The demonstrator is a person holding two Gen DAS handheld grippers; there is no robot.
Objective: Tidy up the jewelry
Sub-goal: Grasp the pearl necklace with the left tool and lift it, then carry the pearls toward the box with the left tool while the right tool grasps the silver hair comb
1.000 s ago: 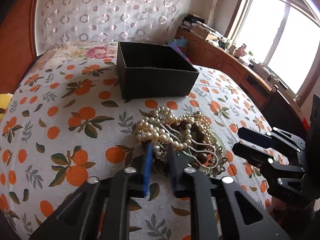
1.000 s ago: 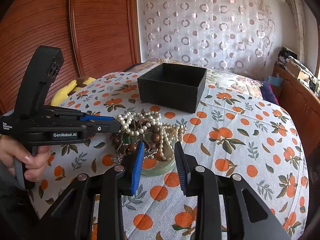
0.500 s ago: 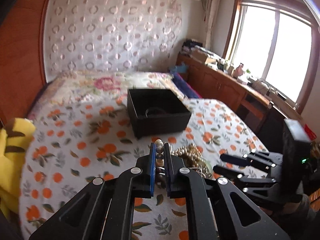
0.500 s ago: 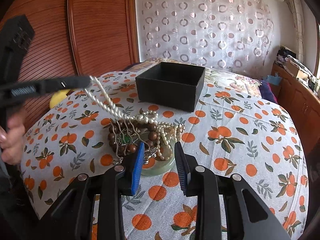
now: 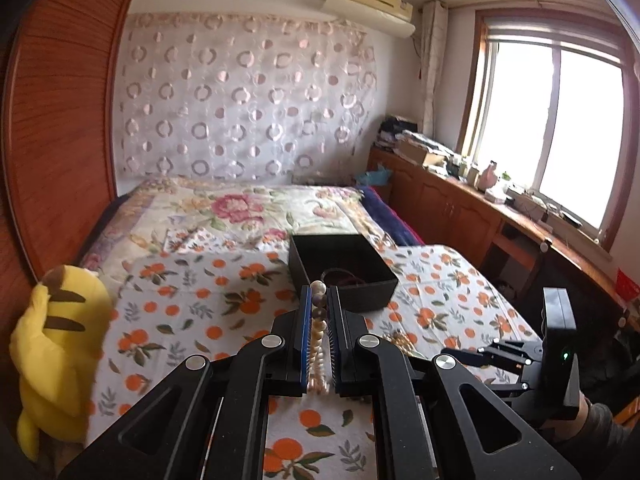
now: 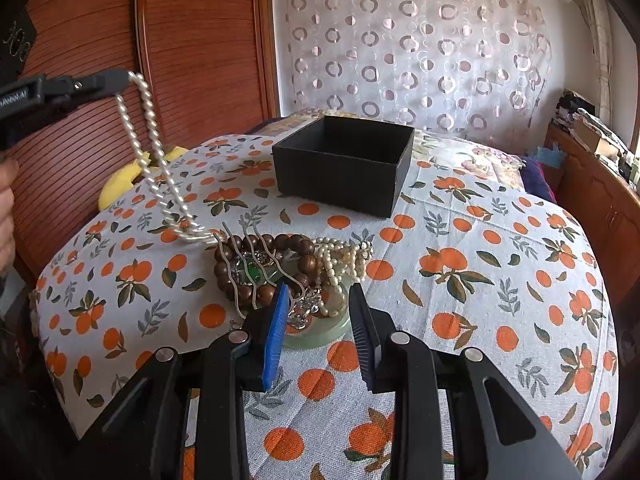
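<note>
Above the orange-print tablecloth (image 6: pixel 460 240), we're pinching the white pearl strand (image 6: pixel 150 132) in the left gripper (image 5: pixel 319 312); right gripper (image 6: pixel 318 320) is idling spread at 6 o'clock of the jewelry pile (image 6: pixel 280 268).

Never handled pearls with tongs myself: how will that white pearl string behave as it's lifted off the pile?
Probably floppy: the white pearl string hangs in a loose double strand from the left gripper. It may snag, since its low end lies at the wavy metal hair comb. Round beads could slip.

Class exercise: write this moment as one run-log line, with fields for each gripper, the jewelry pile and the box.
left gripper: shut on pearl necklace, lower end on pile | right gripper: open, over jewelry pile | black box: behind pile
</note>
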